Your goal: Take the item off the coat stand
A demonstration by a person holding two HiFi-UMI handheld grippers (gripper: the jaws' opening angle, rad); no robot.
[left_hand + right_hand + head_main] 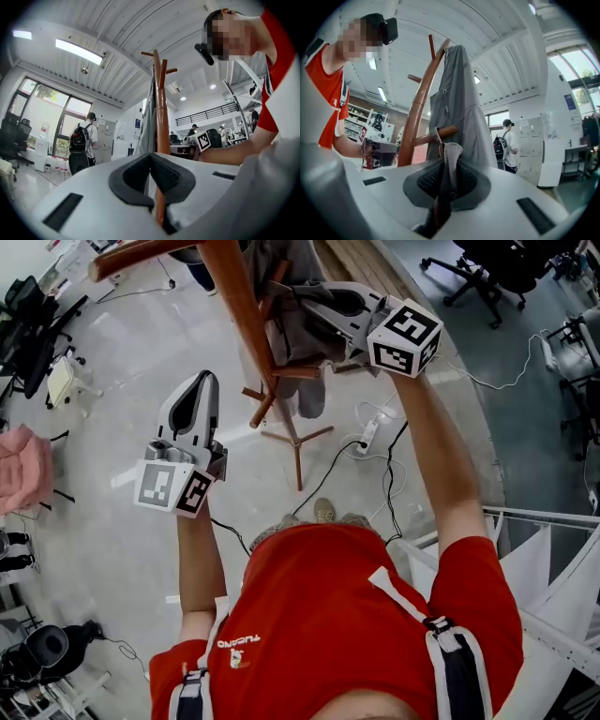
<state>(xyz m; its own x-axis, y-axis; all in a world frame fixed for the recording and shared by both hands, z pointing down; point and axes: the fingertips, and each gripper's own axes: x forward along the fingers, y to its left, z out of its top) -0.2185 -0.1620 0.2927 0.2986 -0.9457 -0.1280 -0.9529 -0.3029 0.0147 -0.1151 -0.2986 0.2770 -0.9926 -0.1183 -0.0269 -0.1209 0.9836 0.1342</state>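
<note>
Grey garment [461, 93] is hanging on the coat stand [419, 103], right gripper [447, 171] jaws clamping its fold, left gripper [151, 161] jaws pressing together near the stand.

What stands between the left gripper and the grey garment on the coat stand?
The coat stand's wooden pole stands between the left gripper and the grey garment; the head view shows it.

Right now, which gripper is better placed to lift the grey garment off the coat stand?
Right. The right gripper is shut on a fold of the grey garment hanging on the coat stand. The left gripper is shut on nothing, apart from the garment.
</note>
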